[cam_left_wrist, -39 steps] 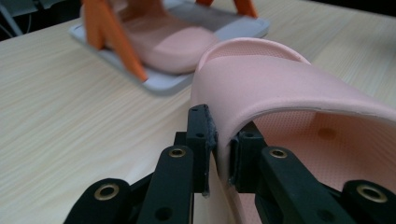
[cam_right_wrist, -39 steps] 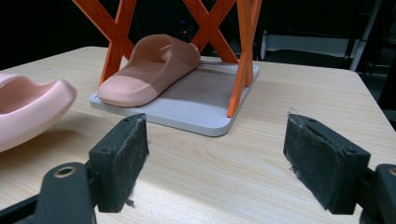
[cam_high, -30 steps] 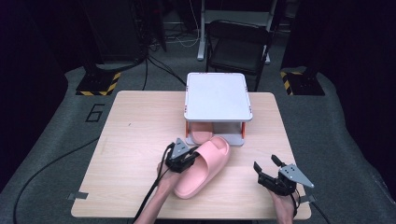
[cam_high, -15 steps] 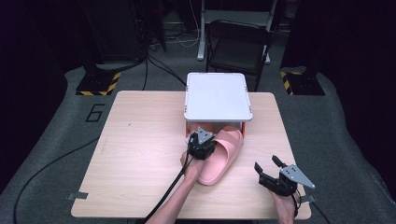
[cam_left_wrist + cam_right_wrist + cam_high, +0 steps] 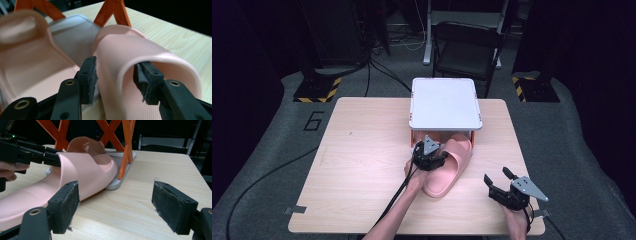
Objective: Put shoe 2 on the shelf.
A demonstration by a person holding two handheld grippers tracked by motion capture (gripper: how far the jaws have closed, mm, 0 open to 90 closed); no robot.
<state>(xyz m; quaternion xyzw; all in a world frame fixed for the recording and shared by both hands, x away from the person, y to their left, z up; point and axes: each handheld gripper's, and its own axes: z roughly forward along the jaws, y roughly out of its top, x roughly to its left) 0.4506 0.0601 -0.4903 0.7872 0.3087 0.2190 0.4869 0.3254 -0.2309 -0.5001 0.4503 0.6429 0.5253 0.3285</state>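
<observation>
A pink slipper lies on the table with its toe end on the low shelf of a small rack, a white-topped stand on orange legs. My left gripper sits at the slipper's strap. Its jaws have just been opening: one pad is outside the strap and one inside, and neither presses on it. A second pink slipper rests on the same shelf beside the first. My right gripper stands open near the front right of the table, with nothing between its pads.
The wooden table has bare room left of the rack. The rack's orange legs stand close behind the slipper's toe. A black chair and cables lie on the floor beyond the table.
My left gripper carried the slipper away from the front edge until its toe went under the rack. Its jaws then opened off the strap. The right gripper has kept still.
</observation>
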